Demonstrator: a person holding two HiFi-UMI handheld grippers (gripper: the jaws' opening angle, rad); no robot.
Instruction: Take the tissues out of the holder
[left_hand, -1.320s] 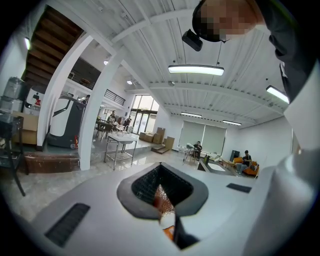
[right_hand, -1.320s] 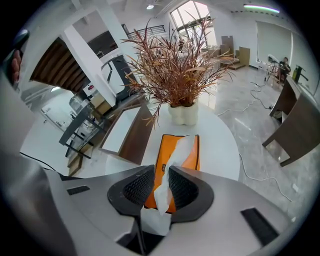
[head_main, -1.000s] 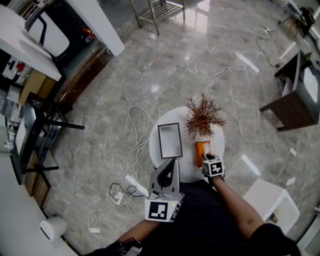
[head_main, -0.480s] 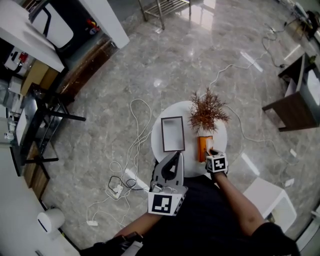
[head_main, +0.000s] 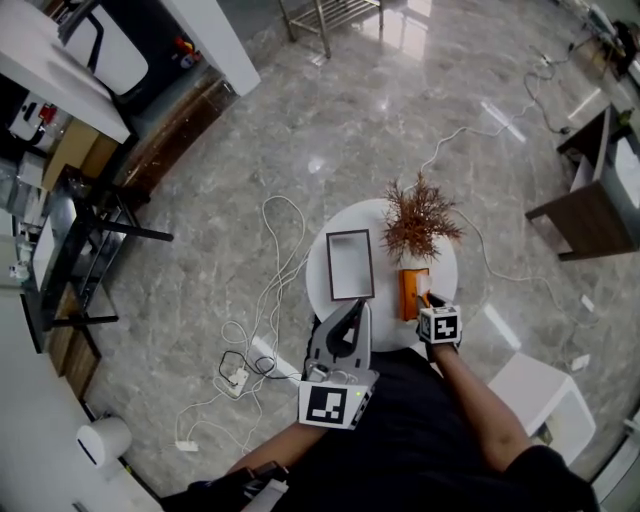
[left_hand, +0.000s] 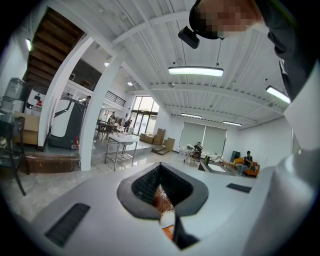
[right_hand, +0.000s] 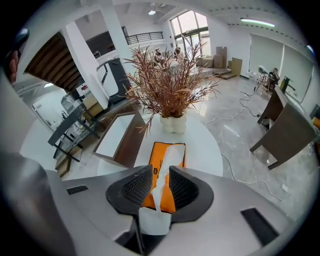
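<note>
While the right claw (right_hand: 160, 184) is hovering over the orange holder (right_hand: 156, 153) on the round white counter (right_hand: 205, 145), its jaws have just been easing apart, a white tissue (right_hand: 171, 153) rising loosely between them from the holder. The left claw (left_hand: 161, 200) is hanging clenched and empty by the counter's near edge.

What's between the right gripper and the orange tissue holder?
A white tissue runs from the holder up between the right gripper's jaws, which just opened slightly; right gripper view.
</note>
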